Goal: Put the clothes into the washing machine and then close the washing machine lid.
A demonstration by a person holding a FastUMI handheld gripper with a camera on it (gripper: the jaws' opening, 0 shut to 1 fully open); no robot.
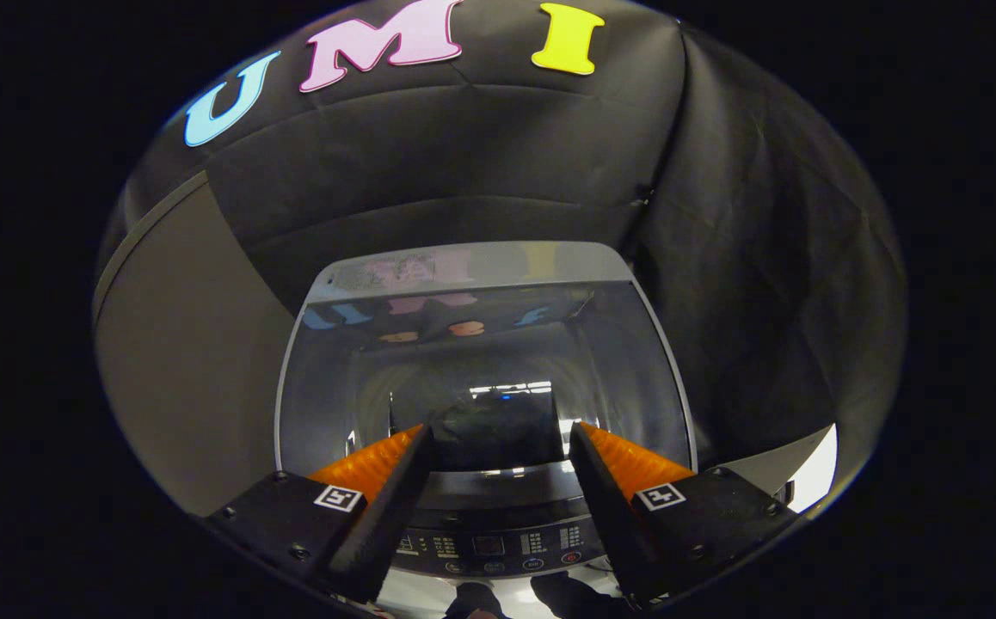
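Note:
The washing machine lid, a glass pane in a grey frame, lies flat over the tub just beyond my fingers, and the booth wall mirrors in it. Through the glass I see the ribbed drum wall and a dark bundle low in the drum; it looks like the clothes, though I cannot tell for certain. My gripper hovers above the machine's front edge, open, with nothing between its fingers. The control panel with its buttons and small display sits between the two fingers, below the lid.
A grey panel stands to the left of the machine. Black cloth hangs behind it and to the right. A bright white patch shows past the right finger at floor level.

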